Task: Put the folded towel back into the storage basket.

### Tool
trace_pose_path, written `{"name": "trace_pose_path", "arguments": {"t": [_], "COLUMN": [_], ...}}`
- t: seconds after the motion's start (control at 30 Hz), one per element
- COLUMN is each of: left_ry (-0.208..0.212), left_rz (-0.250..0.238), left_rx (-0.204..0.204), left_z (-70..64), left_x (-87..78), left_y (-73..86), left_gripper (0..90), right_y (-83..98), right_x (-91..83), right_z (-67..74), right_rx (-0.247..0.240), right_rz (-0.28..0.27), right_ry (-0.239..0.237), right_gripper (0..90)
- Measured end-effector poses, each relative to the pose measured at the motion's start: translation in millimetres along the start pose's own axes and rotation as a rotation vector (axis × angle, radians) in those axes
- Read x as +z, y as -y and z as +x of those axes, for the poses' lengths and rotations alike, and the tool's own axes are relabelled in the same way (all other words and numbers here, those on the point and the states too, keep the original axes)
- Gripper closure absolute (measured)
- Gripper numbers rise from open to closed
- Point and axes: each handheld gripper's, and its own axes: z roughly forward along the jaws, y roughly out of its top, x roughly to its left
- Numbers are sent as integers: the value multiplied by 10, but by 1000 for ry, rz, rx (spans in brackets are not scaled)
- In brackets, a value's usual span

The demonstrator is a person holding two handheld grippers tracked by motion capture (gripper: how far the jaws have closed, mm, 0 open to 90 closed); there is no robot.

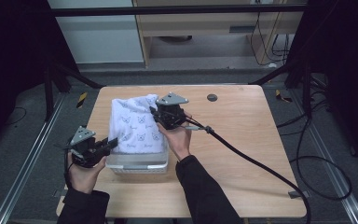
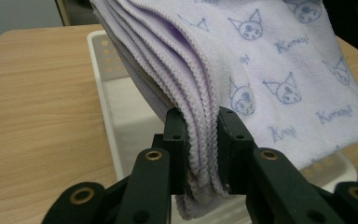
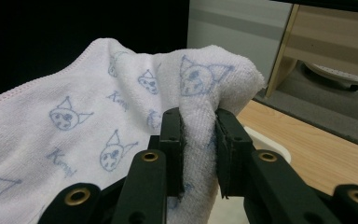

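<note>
Towel (image 1: 135, 123), pinched at opposite edges by left hand-held gripper (image 1: 109, 143) and right hand-held gripper (image 1: 154, 113), hides most of white tray (image 1: 137, 164); bare table (image 1: 242, 140) alongside.

The towel (image 1: 135, 125) is pale lilac with blue-grey cat faces (plus script lettering), over a white tray (image 1: 137, 164).

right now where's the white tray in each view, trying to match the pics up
High view: the white tray sits left of centre on the table, its near wall showing under the towel.
Left gripper view: its perforated rim runs down the left, behind the jaws.
Right gripper view: one rounded corner peeks out right of the jaws.
Shared landmark: the cat-print towel, clamped by both grippers.
</note>
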Motion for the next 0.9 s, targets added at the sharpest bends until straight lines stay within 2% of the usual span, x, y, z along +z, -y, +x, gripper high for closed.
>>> {"name": "trace_pose_path", "arguments": {"t": [0.33,0.9], "left_ry": [-32,-50], "left_rz": [33,79], "left_rx": [13,14], "left_z": [26,52], "left_x": [103,247], "left_y": [63,149], "left_gripper": [746,746], "right_y": [84,247], "right_x": [120,264], "right_z": [1,22], "right_rx": [6,-7], "right_rz": [27,78], "right_ry": [4,24], "right_gripper": [749,747]}}
